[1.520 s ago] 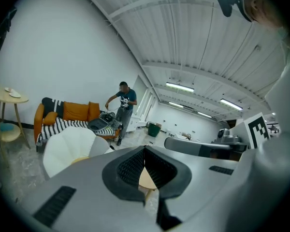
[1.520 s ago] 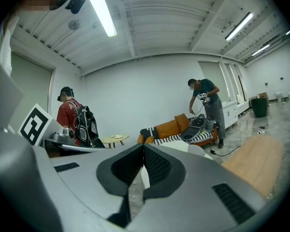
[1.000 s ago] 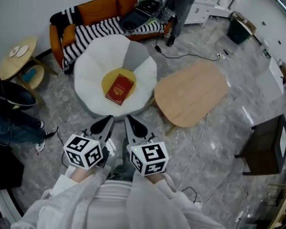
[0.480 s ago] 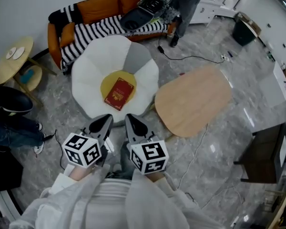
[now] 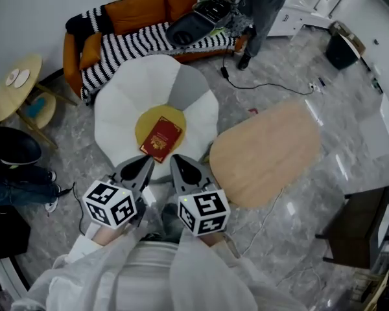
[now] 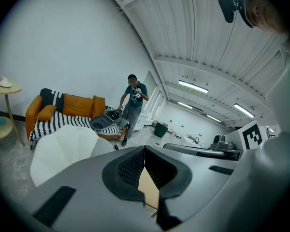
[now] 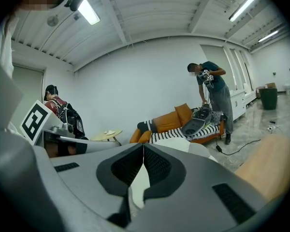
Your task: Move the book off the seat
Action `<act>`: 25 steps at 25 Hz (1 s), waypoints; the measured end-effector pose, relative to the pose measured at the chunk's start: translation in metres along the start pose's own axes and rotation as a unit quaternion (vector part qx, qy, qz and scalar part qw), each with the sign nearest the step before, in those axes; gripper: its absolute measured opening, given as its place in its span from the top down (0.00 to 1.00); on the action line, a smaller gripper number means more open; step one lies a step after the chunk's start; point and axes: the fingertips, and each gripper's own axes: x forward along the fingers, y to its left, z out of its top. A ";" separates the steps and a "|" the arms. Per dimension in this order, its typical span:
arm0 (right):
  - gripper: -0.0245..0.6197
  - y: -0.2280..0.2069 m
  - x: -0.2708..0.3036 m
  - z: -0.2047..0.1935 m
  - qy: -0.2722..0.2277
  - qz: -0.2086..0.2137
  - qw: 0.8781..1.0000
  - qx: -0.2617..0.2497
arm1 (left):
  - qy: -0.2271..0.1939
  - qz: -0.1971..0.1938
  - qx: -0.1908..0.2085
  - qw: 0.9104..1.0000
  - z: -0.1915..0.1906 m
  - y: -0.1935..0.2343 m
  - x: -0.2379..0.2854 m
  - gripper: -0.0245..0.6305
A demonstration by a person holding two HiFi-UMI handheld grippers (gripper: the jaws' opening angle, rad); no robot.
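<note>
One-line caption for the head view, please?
Left gripper and right gripper, both shut and empty, hover short of the red book on the yellow cushion of the white seat.

Left gripper [image 6: 145,150], jaws together and empty, white seat [image 6: 63,149] beyond, orange sofa [image 6: 75,105] behind.

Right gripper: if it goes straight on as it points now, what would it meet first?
Probably the white chair, whose near edge lies just ahead of the right gripper; depth is unclear.
</note>
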 end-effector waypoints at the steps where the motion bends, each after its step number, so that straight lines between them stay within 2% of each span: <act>1: 0.94 -0.005 0.005 0.003 0.001 0.004 1.000 0.000 | 0.000 0.002 -0.001 1.000 0.003 0.002 0.007 0.95; 9: 0.94 -0.051 0.032 0.021 0.004 0.020 1.000 0.003 | -0.006 0.023 -0.027 0.999 0.018 0.016 0.054 0.95; 13: 0.94 -0.066 0.041 0.025 0.009 0.029 1.000 -0.004 | -0.013 0.036 -0.026 0.999 0.022 0.022 0.068 0.95; 25: 0.94 -0.059 0.056 0.027 0.016 0.051 0.999 0.000 | -0.010 0.054 -0.018 0.998 0.029 0.028 0.071 0.95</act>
